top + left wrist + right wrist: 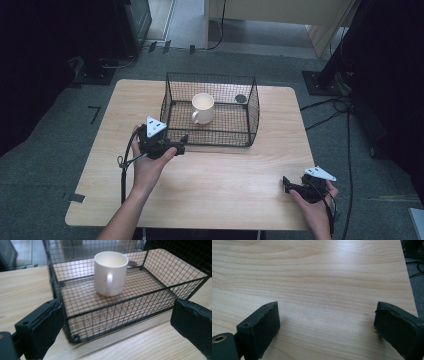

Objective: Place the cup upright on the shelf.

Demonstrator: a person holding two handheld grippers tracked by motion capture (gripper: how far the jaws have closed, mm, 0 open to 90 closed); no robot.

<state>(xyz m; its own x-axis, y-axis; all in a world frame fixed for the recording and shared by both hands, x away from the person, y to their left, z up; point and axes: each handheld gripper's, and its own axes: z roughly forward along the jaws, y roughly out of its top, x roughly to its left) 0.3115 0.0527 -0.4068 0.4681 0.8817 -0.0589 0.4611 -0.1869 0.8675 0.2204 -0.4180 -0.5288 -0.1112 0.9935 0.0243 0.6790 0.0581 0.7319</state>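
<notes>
- The left hand-held gripper (pixel 172 145) stood at the near left corner of the wire basket (pixel 249 107), jaws spread wide with nothing between them.
- The white mug (pixel 203 108) stood upright inside the basket, toward its left half, handle facing the person.
- Judged step: the mug looked placed and released, with the gripper clear of it; the next move would call for drawing that gripper away from the mesh without snagging the corner.
- The right hand-held gripper (pixel 295 184) rested near the near right edge of the bench (pixel 225 175), jaws apart and empty.
- A small dark disc (pixel 241 99) lay at the basket's far right; cables crossed the floor (pixel 345 165).
</notes>
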